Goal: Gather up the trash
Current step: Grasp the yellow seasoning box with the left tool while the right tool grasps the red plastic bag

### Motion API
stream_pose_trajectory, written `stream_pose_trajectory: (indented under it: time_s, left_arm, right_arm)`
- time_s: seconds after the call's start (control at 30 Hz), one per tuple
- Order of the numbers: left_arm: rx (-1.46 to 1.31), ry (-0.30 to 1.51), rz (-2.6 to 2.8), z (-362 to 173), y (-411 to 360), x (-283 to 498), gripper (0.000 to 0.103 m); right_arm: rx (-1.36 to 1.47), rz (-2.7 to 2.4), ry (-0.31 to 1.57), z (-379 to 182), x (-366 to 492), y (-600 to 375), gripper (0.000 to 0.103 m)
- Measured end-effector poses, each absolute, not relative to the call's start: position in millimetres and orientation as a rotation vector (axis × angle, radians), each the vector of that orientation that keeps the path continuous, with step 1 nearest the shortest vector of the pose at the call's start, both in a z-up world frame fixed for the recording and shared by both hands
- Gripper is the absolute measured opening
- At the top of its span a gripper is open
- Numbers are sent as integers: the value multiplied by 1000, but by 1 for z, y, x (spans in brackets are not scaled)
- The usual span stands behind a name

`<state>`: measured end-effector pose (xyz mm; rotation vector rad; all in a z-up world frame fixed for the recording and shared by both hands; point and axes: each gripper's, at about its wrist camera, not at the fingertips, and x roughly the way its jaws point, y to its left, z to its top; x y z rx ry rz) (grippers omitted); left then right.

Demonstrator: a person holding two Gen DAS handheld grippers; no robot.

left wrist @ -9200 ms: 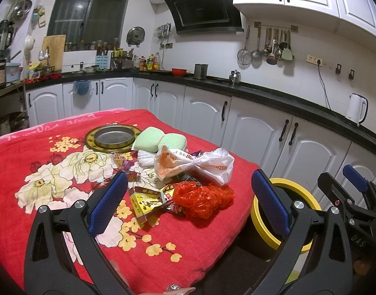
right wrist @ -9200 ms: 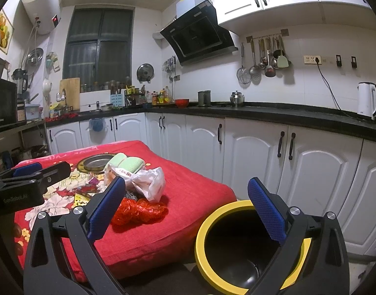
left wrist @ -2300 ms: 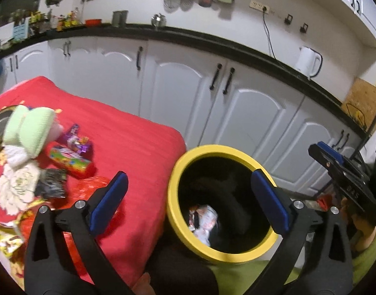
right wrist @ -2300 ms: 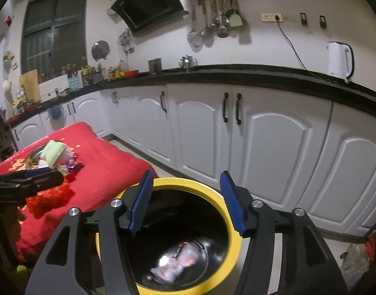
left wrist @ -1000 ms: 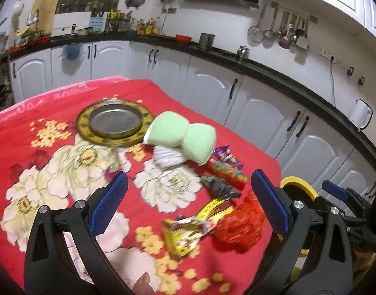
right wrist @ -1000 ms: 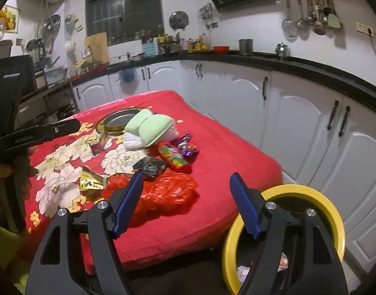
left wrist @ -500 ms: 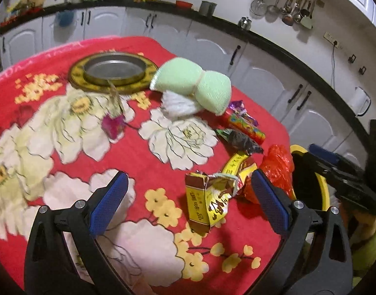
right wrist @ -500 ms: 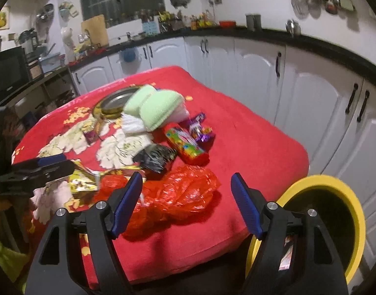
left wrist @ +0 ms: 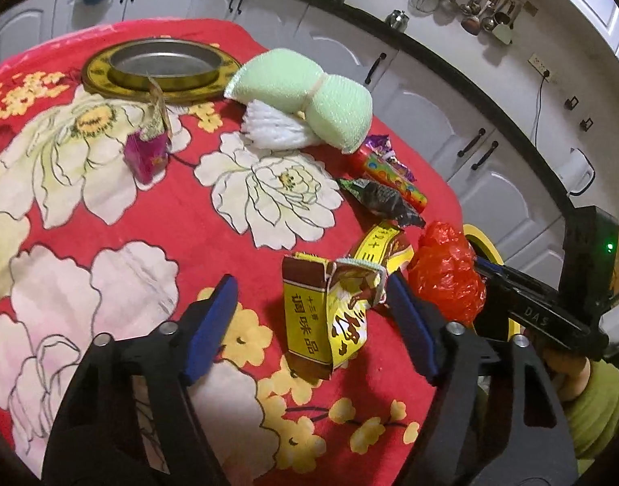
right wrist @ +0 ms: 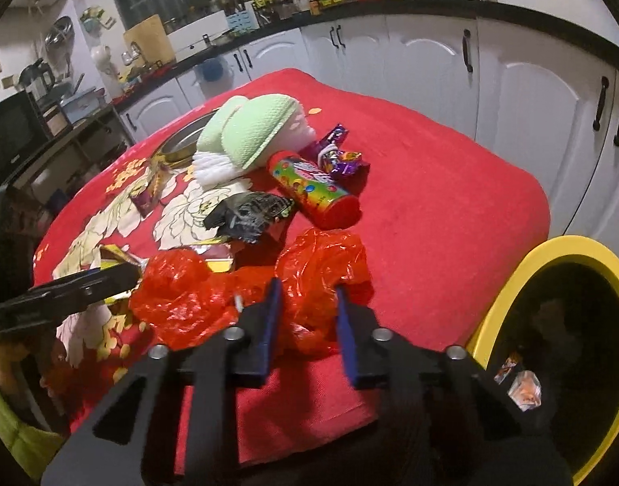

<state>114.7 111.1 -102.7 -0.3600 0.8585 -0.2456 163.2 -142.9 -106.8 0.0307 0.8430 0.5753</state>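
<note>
Trash lies scattered on a red floral cloth (left wrist: pixel 196 227) over the counter. Left wrist view, nearest: left gripper (left wrist: pixel 309 316) spread wide, blue pads either side of a torn yellow-and-brown seasoning box (left wrist: pixel 325 316); the right pad looks close against the box's torn flap, contact not certain, left pad well apart from it. Nothing grasped. Just beyond to the right, a crumpled red plastic bag (left wrist: pixel 447 275) at the cloth's edge. Right wrist view: right gripper (right wrist: pixel 307 316) partly closed, its fingers straddling a lobe of the red plastic bag (right wrist: pixel 309 267); whether the pads pinch the film, cannot tell. Yellow-rimmed bin (right wrist: pixel 552 251) beside the counter, low right, wrappers visible inside. Farther in: black crumpled wrapper (left wrist: pixel 382 198), colourful candy tube (left wrist: pixel 390 178) lying on its side, purple wrappers (left wrist: pixel 384 150) just beside it. Magenta packet (left wrist: pixel 147 154) apart to the left. Farther still: green sponge bundle (left wrist: pixel 305 97) resting on a white fibrous pad (left wrist: pixel 273 129), then a round metal tray (left wrist: pixel 163 65) with a gold rim. White cabinets (left wrist: pixel 422 109) behind.
</note>
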Motion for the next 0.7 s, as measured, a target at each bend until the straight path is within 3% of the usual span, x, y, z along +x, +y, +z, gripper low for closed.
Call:
stream_pose_trajectory:
  time_s: [0.13, 0.33, 0.7]
  left_arm:
    - [-355, 867, -268, -103, 106, 115, 54]
    - [-340, 876, -284, -103, 101, 114, 31]
    - [-324, 806, -245, -80, 111, 103, 30]
  right_arm:
    - [22, 567, 826, -107, 155, -145, 11]
    - [51, 568, 806, -103, 148, -154, 8]
    - [107, 564, 723, -79, 137, -174, 7]
